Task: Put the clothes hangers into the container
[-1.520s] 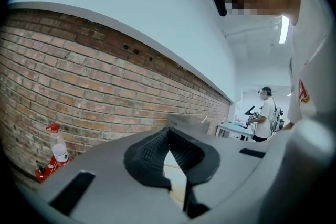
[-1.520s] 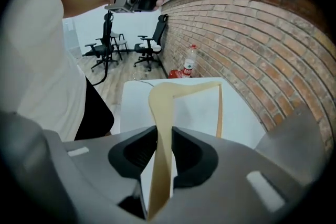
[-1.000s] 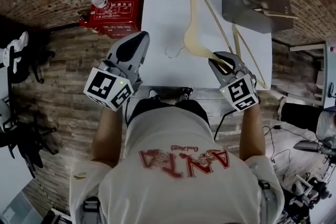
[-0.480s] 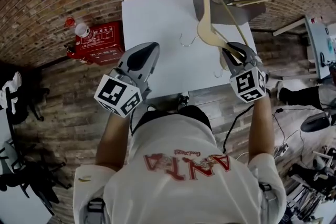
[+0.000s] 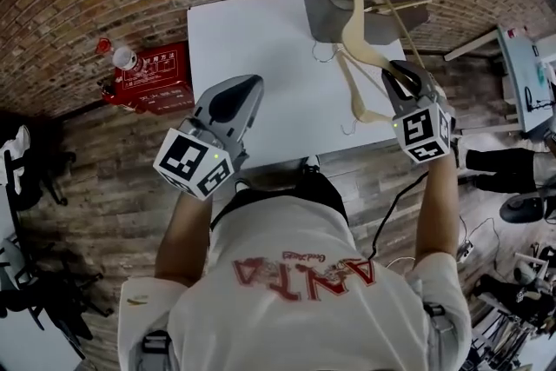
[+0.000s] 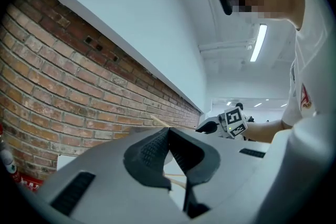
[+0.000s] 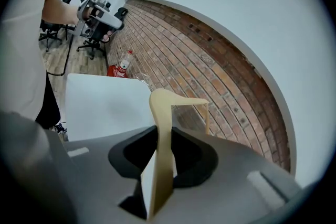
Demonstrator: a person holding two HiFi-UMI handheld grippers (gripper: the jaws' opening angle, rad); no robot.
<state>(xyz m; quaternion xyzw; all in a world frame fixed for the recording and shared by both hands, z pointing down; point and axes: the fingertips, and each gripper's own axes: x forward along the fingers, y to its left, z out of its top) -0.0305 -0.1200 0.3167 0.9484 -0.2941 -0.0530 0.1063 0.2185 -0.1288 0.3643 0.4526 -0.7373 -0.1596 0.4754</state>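
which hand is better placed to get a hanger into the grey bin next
Right: the right hand-held gripper grips a wooden hanger reaching over the grey bin. The left hand-held gripper is empty, farther away.

Desk [image 5: 243, 39] left and centre bare: free passage. Upper right crowded: container [image 5: 326, 13], held hanger [image 5: 352, 30] above, second hanger [image 5: 352, 91] lying beside.

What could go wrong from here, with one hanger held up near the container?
1. The right gripper pinches the held hanger between its jaws at one end only, so the long frame may swing or slip out.
2. From the container a stored hanger already sticks out; the held one could catch on it.
3. A spare hanger lies on the table close beneath; the hooks might snag.
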